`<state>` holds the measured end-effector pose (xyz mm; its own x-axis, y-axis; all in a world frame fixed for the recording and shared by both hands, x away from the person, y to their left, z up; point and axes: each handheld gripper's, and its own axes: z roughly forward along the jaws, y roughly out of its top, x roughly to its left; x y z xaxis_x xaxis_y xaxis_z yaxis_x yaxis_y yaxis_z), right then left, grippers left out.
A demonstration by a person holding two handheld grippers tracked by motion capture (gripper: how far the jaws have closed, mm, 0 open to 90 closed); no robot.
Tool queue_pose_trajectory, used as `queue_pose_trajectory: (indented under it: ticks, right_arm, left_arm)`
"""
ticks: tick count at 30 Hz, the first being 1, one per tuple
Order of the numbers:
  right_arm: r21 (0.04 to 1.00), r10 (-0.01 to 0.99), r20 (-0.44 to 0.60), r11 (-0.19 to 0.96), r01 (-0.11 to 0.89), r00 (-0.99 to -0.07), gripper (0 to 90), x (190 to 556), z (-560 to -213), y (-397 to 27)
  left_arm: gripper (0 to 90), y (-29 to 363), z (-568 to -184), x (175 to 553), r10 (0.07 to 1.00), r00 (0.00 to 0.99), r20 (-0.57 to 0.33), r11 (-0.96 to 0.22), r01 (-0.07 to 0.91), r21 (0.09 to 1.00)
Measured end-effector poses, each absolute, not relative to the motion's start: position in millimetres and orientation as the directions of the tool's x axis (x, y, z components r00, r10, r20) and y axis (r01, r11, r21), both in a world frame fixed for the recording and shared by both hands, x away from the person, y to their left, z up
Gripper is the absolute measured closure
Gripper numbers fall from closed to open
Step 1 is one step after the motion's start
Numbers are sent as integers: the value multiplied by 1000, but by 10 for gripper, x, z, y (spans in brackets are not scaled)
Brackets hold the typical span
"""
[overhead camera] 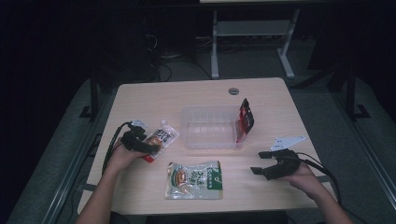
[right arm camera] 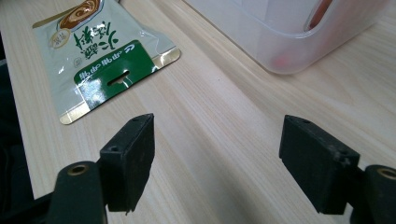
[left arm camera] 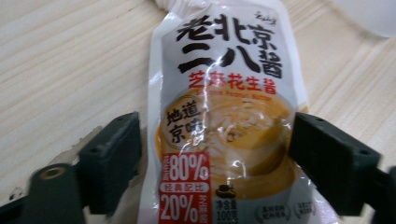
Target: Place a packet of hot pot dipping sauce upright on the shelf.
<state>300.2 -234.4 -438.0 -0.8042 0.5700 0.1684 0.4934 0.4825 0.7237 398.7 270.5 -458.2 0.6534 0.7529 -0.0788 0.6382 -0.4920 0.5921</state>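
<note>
A white and orange sauce pouch point(overhead camera: 163, 135) with black Chinese lettering lies flat on the left of the wooden table point(overhead camera: 140, 100). My left gripper point(overhead camera: 148, 149) is low over its near end, open. In the left gripper view the pouch point(left arm camera: 224, 70) runs up between the two black jaws, and the left gripper point(left arm camera: 217, 123) straddles its width without squeezing it. My right gripper point(overhead camera: 260, 162) is held at the table's right front, open, and in the right gripper view the right gripper point(right arm camera: 219, 123) has only bare wood between its jaws.
A clear plastic container point(overhead camera: 191, 135) stands at the table's middle, with a red and black packet point(overhead camera: 246, 119) propped upright at its right end. A green and white pouch point(overhead camera: 194, 179) lies flat near the front edge. The green and white pouch point(right arm camera: 100, 56) and the container point(right arm camera: 289, 37) lie beyond the right gripper's jaws.
</note>
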Motion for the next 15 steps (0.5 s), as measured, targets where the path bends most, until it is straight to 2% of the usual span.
queue_pose_trajectory:
  ticks: [8,15]
  right_arm:
    - [722,569,167,485,493,-805,262,3003,-4386,-2339]
    - [720,572,173,482,499,-802,262,3013,-4390,-2337]
  left_arm:
    - [417,2726,-4544,3969,765,636,-100,-468,656,592]
    - [817,2808,-4482,3960,740,645,-190,-416,662,624]
